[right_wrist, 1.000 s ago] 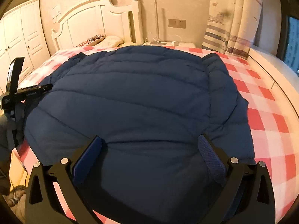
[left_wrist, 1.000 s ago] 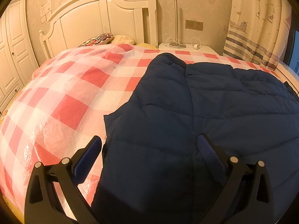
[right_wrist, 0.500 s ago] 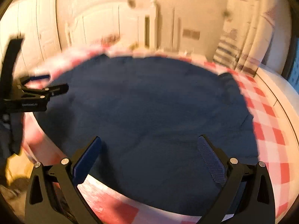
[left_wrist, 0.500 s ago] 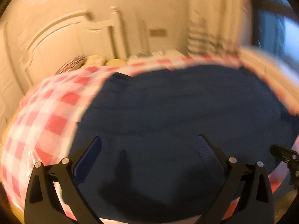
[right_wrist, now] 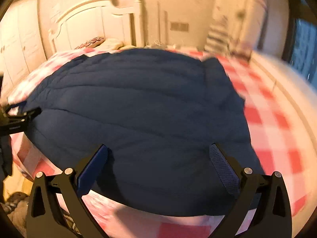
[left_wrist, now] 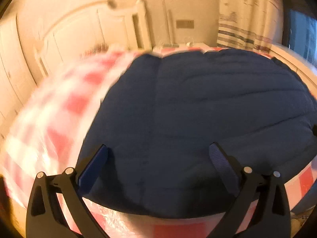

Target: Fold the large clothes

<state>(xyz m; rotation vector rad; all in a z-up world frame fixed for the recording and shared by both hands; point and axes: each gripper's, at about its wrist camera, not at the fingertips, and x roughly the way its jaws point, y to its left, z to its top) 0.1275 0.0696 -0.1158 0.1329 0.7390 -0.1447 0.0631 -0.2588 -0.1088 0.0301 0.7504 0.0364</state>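
Note:
A large navy quilted jacket [left_wrist: 198,119] lies spread flat on the bed's red-and-white checked cover [left_wrist: 65,107]. In the left wrist view my left gripper [left_wrist: 158,156] hovers open over the jacket's near hem, nothing between its fingers. In the right wrist view the same jacket [right_wrist: 142,115] fills the middle, and my right gripper [right_wrist: 159,156] stands open above its near edge, holding nothing. The left gripper [right_wrist: 17,117] shows at the far left edge of the right wrist view, beside the jacket's left side. Both views are blurred by motion.
A white headboard [right_wrist: 95,21] and wardrobe doors [right_wrist: 21,39] stand at the back left. Patterned curtains [left_wrist: 247,19] and a dark window [right_wrist: 303,45] are at the right. The checked cover [right_wrist: 273,119] lies bare right of the jacket. Clutter lies on the floor [right_wrist: 15,204] at lower left.
Both grippers have pulled back toward the foot of the bed, so the jacket's near hem and the cover's edge now show. The left camera swung right to centre the jacket. Both stayed open.

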